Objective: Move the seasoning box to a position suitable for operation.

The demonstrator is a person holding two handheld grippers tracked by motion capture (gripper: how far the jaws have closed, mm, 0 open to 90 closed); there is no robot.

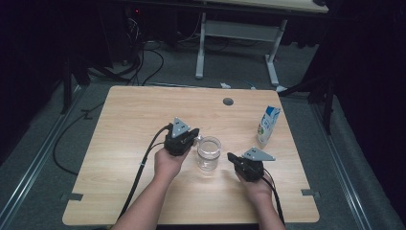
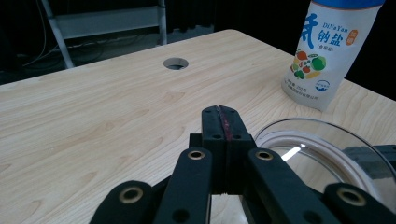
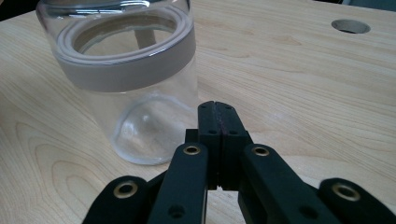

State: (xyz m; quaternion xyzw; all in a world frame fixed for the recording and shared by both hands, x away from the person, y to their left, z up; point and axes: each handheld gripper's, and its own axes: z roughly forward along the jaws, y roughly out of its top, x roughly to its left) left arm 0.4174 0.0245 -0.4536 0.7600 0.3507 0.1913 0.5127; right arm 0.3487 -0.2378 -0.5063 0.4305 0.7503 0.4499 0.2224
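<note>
1. Left gripper (image 1: 195, 135): fingers (image 2: 212, 122) fully closed, pads pressed together, nothing between them. It sits just left of the glass jar (image 1: 209, 153), tips near the jar's rim; from the high view I cannot tell whether they touch it.
2. Right gripper (image 1: 231, 156): fingers (image 3: 210, 122) closed flat against each other, empty. It sits to the right of the jar, tips aimed at it, with a small gap of bare bench between.
3. The jar stands upright on the wooden bench (image 1: 129, 139), about mid-bench and slightly towards the person, between the two grippers. Clear glass, pale band around the neck, open mouth, looks empty.
4. In the left gripper view the jar's rim (image 2: 322, 154) is at lower right, beside and below the closed tips.
5. In the right gripper view the jar (image 3: 126, 84) is up and left of the tips, not in contact.
6. A white and blue pouch (image 1: 268, 125) with printed fruit graphics stands upright at the bench's right side, well apart from the jar.
7. Round cable hole (image 1: 228, 101) in the bench top, beyond the jar.
8. A cable trails from each gripper back along the forearm.
</note>
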